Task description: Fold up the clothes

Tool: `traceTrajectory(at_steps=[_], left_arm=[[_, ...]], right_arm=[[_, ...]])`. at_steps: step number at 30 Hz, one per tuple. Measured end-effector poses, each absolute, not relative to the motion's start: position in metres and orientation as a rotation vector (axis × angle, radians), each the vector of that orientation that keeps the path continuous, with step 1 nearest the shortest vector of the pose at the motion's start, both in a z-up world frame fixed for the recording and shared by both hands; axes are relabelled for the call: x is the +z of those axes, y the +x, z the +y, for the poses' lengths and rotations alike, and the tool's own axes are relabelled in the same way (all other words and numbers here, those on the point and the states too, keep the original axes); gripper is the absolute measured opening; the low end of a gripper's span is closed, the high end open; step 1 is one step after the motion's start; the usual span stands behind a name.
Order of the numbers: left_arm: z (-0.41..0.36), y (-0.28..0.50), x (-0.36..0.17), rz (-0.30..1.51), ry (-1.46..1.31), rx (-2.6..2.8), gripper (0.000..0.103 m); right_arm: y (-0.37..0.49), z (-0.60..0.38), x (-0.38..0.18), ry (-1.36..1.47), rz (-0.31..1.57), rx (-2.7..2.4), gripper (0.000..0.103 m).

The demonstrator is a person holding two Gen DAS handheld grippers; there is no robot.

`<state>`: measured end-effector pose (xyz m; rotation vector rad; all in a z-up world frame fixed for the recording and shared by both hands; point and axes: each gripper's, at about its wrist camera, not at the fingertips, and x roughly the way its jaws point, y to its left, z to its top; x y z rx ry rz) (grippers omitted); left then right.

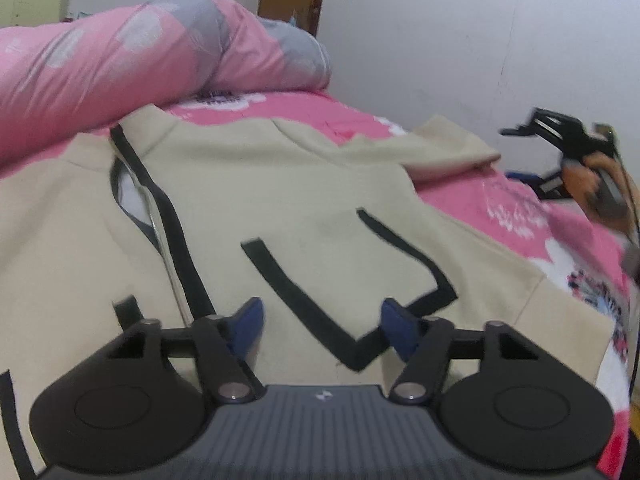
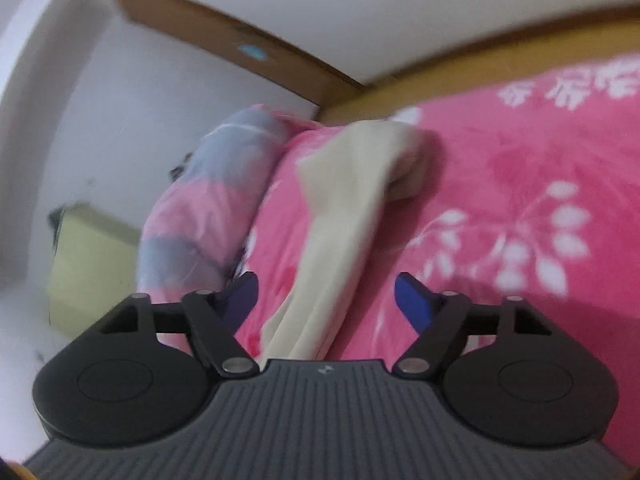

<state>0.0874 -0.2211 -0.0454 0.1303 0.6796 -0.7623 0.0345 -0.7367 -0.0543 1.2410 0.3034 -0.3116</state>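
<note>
Left gripper (image 1: 322, 326) hovers, fingers apart, over beige garment (image 1: 280, 200).

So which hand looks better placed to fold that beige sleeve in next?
Probably the right. Its tool is open with the beige sleeve lying straight ahead between its fingers. The left tool hovers over the jacket body, away from that sleeve.

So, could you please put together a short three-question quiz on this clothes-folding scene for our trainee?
1. True or false: the beige jacket lies spread on the pink floral bedsheet.
2. What colour is the trim on the jacket? A) red B) black C) green
3. In the right wrist view, what lies between the open fingers of the right gripper?

Key: 1. True. 2. B. 3. The jacket's beige sleeve, not gripped.
</note>
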Motion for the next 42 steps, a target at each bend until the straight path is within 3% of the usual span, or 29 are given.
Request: traceTrajectory(at_steps=[5, 7, 9, 14, 24, 28, 32, 34, 36, 38, 40, 42], left_arm=[[-0.22, 0.089, -0.049, 0.686, 0.128, -0.759, 0.051], [-0.219, 0.089, -0.05, 0.689, 0.12, -0.756, 0.049], [-0.217, 0.09, -0.05, 0.69, 0.107, -0.755, 0.047], [-0.211, 0.094, -0.05, 0.697, 0.058, -0.747, 0.041], [-0.158, 0.094, -0.025, 0.682, -0.155, -0.697, 0.04], [-0.105, 0.083, -0.007, 0.662, -0.202, -0.621, 0.045], [-0.047, 0.069, -0.005, 0.692, -0.221, -0.547, 0.064], [-0.023, 0.063, -0.006, 0.711, -0.221, -0.512, 0.068], [-0.004, 0.062, -0.005, 0.712, -0.234, -0.489, 0.072], [0.009, 0.063, -0.004, 0.703, -0.255, -0.475, 0.074], [0.01, 0.069, -0.003, 0.696, -0.272, -0.477, 0.075], [0.006, 0.076, -0.003, 0.692, -0.285, -0.489, 0.076]], right_arm=[[0.071, -0.77, -0.072, 1.26, 0.295, -0.445, 0.045], [0.078, -0.776, -0.076, 1.281, 0.267, -0.468, 0.021], [0.085, -0.781, -0.075, 1.275, 0.259, -0.496, 0.008], [0.096, -0.751, -0.018, 1.056, 0.157, -0.417, 0.005], [0.125, -0.551, 0.121, 0.464, 0.159, 0.062, 0.004], [0.135, -0.434, 0.116, 0.299, 0.219, 0.266, 0.004], [0.147, -0.31, 0.062, 0.018, 0.387, 0.384, 0.009], [0.148, -0.254, 0.019, -0.19, 0.524, 0.421, 0.024], [0.14, -0.214, -0.019, -0.382, 0.633, 0.45, 0.028], [0.126, -0.214, -0.02, -0.403, 0.627, 0.444, 0.033], [0.112, -0.22, -0.016, -0.401, 0.605, 0.432, 0.057], [0.095, -0.232, -0.009, -0.357, 0.584, 0.415, 0.063]])
